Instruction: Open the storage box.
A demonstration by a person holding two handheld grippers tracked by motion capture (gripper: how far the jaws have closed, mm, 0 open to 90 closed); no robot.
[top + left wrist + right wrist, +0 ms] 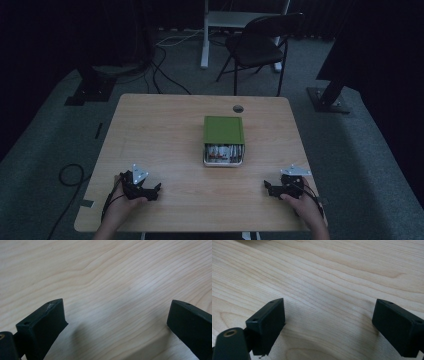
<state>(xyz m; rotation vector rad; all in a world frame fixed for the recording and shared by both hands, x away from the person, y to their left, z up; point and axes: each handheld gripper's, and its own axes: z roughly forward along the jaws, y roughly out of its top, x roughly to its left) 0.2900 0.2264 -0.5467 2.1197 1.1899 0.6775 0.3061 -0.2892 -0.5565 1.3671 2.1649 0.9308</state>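
Two hand-held grippers rest at the near edge of a wooden table [165, 130], with a green box [223, 131] in the middle between them.

The green box sits slightly right of the table's centre, well apart from both grippers, its long axis running from the near edge toward the far edge. Its open end faces the person and shows white packets with red and dark print; the writing is too small to read. The left gripper [155, 190] lies at the near left, held in the person's left hand [122, 205], its jaws spread wide over bare wood with nothing between them. The right gripper [267, 187] lies at the near right in the right hand [305, 205], its jaws likewise spread and empty. Both point inward along the table's near edge.
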